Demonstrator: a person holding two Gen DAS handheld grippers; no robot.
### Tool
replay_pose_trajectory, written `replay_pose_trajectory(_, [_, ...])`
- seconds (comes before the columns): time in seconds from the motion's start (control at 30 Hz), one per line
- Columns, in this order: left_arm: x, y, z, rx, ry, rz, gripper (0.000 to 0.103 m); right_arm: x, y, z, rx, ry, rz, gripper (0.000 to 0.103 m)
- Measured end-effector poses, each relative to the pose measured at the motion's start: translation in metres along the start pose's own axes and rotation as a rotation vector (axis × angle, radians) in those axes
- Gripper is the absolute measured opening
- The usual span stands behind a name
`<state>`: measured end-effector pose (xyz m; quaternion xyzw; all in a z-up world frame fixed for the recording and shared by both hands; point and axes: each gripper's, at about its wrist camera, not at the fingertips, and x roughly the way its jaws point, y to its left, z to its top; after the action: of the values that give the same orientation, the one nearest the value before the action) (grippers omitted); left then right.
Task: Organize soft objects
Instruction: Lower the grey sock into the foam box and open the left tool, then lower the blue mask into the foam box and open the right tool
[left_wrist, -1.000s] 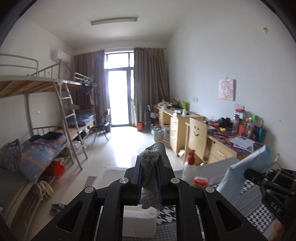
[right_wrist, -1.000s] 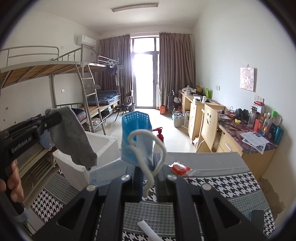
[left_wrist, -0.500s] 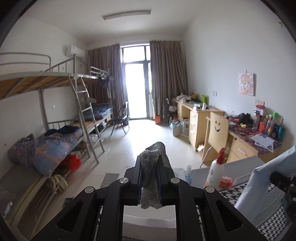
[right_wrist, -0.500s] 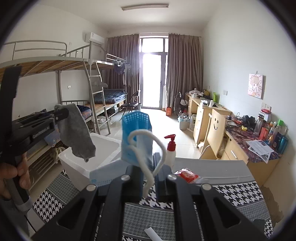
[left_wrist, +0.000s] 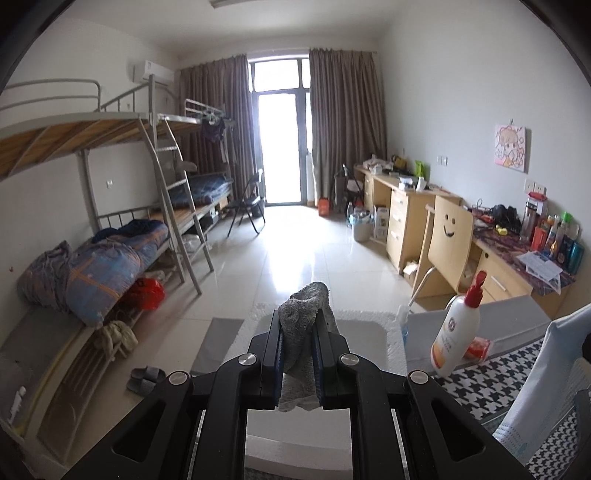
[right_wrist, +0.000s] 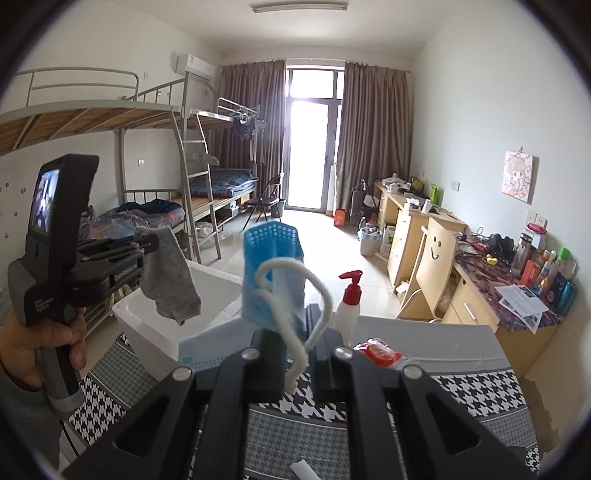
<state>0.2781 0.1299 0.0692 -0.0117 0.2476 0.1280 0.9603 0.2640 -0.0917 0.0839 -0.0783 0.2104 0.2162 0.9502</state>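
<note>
Grey sock (left_wrist: 302, 339) sits clamped between my left claw (left_wrist: 299, 354) jaws, toe end sticking up past the tips, the rest dangling below; I judge it is pinched mid-length so it hangs free and drops clean into the white foam box (left_wrist: 364, 334) right under and ahead of it; in the right wrist view the sock (right_wrist: 170, 273) hangs over the box (right_wrist: 210, 284) near its left rim, not touching it as far as I can tell; my right claw (right_wrist: 295, 350) is closed tight on a blue face mask (right_wrist: 271, 273), white ear loop (right_wrist: 295, 295) draped across the front; mask held upright and clear of the houndstooth counter (right_wrist: 461, 387), probably waiting its turn for the same box; pump bottle (right_wrist: 349, 302) and a red packet (right_wrist: 376, 350) stand on the counter just beyond, not soft goods I'd guess, so left alone; a hand (right_wrist: 37, 339) grips the left handle.

Versus a second back: left claw has swung across and dipped; the box was off low in its view, now it fills the space straight ahead below the sock; bottle has slid right in that view; right claw has crept sideways a little, the bottle now beside the mask; both grips unchanged.
</note>
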Motion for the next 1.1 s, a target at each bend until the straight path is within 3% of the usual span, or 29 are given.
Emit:
replay_pose_trajectory(0.2, [0.016,0.005,-0.007,-0.005,0.050,-0.015,0.016,0.010,0.004,0.005,-0.016,0.007,-0.009,0.013])
replay_pose_trajectory(0.23, [0.019,0.006,-0.008,-0.008,0.056,-0.018,0.023,0.011,0.004,0.005,-0.013,0.009,-0.010,0.013])
replay_pose_trajectory(0.3, [0.021,0.010,-0.008,-0.018,0.062,-0.033,0.050,0.013,0.003,0.007,-0.005,0.014,-0.013,0.013])
replay_pose_trajectory(0.33, [0.020,0.011,-0.009,-0.021,0.056,-0.040,0.073,0.015,0.003,0.008,-0.001,0.017,-0.015,0.013])
replay_pose_trajectory(0.37, [0.019,0.012,-0.010,-0.023,0.049,-0.036,0.087,0.016,0.002,0.008,0.001,0.018,-0.017,0.013])
replay_pose_trajectory(0.43, [0.016,0.012,-0.011,-0.021,0.028,-0.012,0.094,0.018,0.002,0.009,0.002,0.022,-0.027,0.013])
replay_pose_trajectory(1.1, [-0.019,0.033,-0.027,-0.010,-0.024,0.006,0.102,0.054,0.028,0.027,-0.018,0.055,-0.003,0.013])
